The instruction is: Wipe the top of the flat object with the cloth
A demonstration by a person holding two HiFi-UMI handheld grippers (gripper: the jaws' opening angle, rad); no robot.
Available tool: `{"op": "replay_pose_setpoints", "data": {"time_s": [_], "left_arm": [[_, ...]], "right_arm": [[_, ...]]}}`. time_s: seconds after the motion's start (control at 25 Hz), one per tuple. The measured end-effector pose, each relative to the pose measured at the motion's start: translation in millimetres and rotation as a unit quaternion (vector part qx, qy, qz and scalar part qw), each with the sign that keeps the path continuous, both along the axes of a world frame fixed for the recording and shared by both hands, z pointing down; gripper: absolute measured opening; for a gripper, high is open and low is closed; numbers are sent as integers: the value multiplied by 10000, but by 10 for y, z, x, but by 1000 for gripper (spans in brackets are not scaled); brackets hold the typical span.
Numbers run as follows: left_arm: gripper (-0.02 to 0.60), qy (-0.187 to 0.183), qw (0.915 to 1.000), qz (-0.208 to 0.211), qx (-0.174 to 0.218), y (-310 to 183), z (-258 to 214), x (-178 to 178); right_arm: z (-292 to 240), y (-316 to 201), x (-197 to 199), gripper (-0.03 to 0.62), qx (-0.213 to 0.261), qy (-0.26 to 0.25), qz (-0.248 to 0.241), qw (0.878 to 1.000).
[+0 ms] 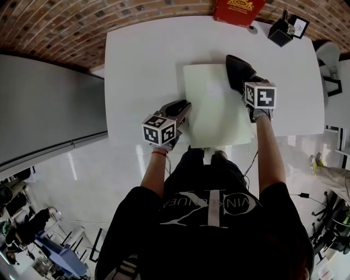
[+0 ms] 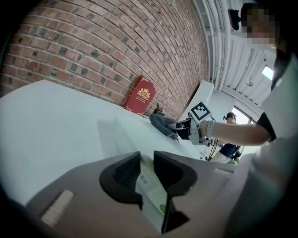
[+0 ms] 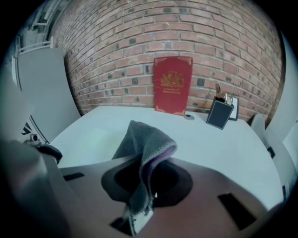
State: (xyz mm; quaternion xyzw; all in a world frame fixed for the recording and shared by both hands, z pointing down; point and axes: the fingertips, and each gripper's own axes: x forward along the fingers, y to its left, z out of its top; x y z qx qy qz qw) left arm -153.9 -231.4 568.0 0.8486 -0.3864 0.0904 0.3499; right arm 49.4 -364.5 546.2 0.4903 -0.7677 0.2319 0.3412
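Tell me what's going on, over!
Left gripper clamped on board edge. Right gripper holds cloth over board's far corner. Nothing blocking; red book at table's far edge.

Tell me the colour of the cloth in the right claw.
Dark grey cloth, purplish along the folded edge; clearest in the right gripper view.

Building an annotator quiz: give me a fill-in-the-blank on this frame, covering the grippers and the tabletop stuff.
1. The right gripper is shut on a grey ____.
2. The left gripper is shut on one ____ of the flat object.
3. The book leaning on the brick wall is ____.
4. The table is ____.
Missing words: cloth; edge; red; white.
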Motion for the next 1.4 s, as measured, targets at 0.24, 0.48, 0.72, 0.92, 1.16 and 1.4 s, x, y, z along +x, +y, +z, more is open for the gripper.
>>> {"op": "replay_pose_setpoints", "data": {"time_s": [0.24, 0.48, 0.72, 0.92, 1.16, 1.4], "left_arm": [[197, -27, 9992, 163, 373, 36, -42, 29], [244, 13, 9986, 386, 357, 163, -57, 106], [244, -79, 9985, 476, 250, 323, -16, 81], [244, -128, 9976, 641, 215, 500, -6, 82], [210, -65, 9978, 653, 135, 643, 25, 147], [195, -68, 9982, 595, 61, 651, 48, 129]], "right_arm": [[-394, 40, -76, 50, 856, -349, -14, 9957], [-751, 315, -632, 49, 1037, -1026, -758, 9864], [-854, 682, -1306, 50, 746, -1728, -1358, 9727], [-759, 1002, -1728, 49, 281, -2151, -1710, 9611], [-312, 1280, -1977, 51, -473, -2073, -1950, 9575], [-47, 1296, -1948, 49, -288, -1223, -2189, 9676]]}}
